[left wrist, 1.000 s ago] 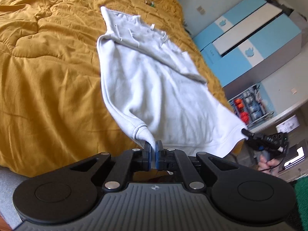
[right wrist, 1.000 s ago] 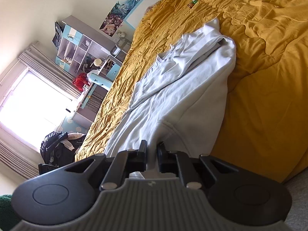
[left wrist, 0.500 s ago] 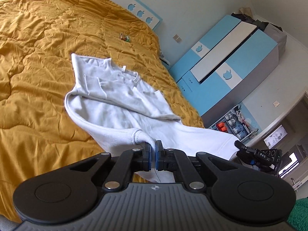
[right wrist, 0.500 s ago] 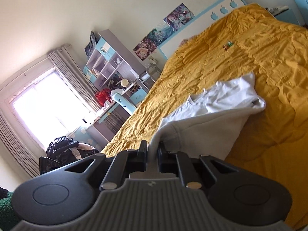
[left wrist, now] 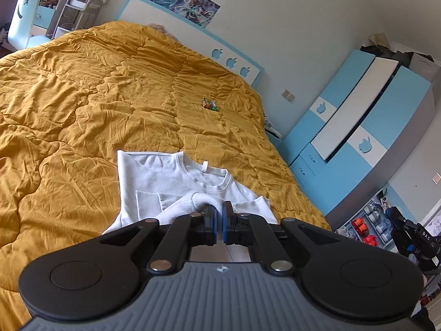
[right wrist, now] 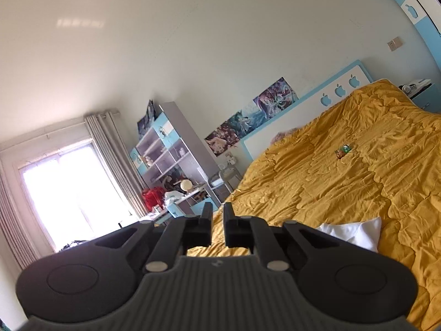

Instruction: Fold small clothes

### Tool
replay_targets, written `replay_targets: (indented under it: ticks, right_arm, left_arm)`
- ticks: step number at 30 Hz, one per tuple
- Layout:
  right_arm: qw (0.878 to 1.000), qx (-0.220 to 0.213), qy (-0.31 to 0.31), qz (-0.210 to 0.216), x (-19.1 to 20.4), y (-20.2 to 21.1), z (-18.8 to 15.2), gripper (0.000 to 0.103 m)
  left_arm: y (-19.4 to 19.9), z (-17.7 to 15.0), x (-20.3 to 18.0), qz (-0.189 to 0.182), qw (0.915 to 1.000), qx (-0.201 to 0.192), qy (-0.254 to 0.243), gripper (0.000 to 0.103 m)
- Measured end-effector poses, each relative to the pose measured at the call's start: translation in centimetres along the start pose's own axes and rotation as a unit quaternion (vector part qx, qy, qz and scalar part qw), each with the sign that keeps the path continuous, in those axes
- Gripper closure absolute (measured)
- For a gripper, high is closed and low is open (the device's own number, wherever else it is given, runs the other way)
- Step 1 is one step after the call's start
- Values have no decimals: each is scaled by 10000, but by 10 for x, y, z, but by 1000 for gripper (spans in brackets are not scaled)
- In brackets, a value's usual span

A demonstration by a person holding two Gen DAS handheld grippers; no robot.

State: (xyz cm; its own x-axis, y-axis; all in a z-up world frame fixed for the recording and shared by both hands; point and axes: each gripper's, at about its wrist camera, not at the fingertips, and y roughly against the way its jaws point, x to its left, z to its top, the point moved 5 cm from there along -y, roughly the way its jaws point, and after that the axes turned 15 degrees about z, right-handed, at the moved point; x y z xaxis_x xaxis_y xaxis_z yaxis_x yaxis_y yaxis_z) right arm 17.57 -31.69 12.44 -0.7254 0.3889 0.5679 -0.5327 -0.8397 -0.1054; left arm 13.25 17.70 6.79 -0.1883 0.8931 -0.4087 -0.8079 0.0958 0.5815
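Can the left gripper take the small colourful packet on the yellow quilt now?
Probably not yet: the left gripper is shut on the white sweatshirt, and the packet lies well beyond it up the quilt, though uncovered.

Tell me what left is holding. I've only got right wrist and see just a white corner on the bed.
Observer: The left gripper is shut on a bunched edge of the white sweatshirt, held up off the bed.
Operator: Garment orientation?
Observer: Its neckline points toward the headboard; that end lies on the orange duvet.
Operator: Sleeves?
Observer: One sleeve is folded in across the front.
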Motion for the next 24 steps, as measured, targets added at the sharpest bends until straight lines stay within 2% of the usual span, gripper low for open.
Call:
replay_targets:
  ticks: [3,6,8,9,10,13,15,16,18,20,24]
  right_arm:
    - [9964,724,-111,-424,-22,-18,-15,101]
    - [9842,1495,-424,-854,-41,-23,-53,94]
    - [9749,1925,-539,-983,-46,-24,-83,91]
    - [9707,2125,-529,-990,-46,-26,-98,82]
    - [9647,2376,-466,-1034,-43,-28,-115,69]
    - [9454,2986,-164,-1294,-30,-38,-154,52]
    - [9389,3118,149,-1450,-12,-44,-175,39]
    - [9371,3135,261,-1513,-4,-48,-182,34]
    - [9296,3220,493,-1724,11,-58,-195,33]
    - [9139,3343,1029,-2059,28,-70,-209,30]
    - [8602,3726,2252,-2656,47,-94,-245,28]
  left_arm:
    - [-13,-7,3,165,9998,87,-12,100]
    - [-16,-16,8,196,9997,109,-125,100]
    - [-17,-19,11,148,9997,165,-108,100]
    - [-16,-20,13,144,9997,176,-78,100]
    - [-16,-21,15,161,9997,185,-53,100]
    - [-14,-23,20,184,9996,192,-17,100]
    - [-13,-26,23,177,9997,180,4,100]
    - [-12,-27,24,183,9997,167,14,100]
    - [-11,-30,27,239,9996,150,45,100]
    - [-10,-33,29,275,9994,175,82,100]
    - [-10,-40,36,345,9990,205,183,100]
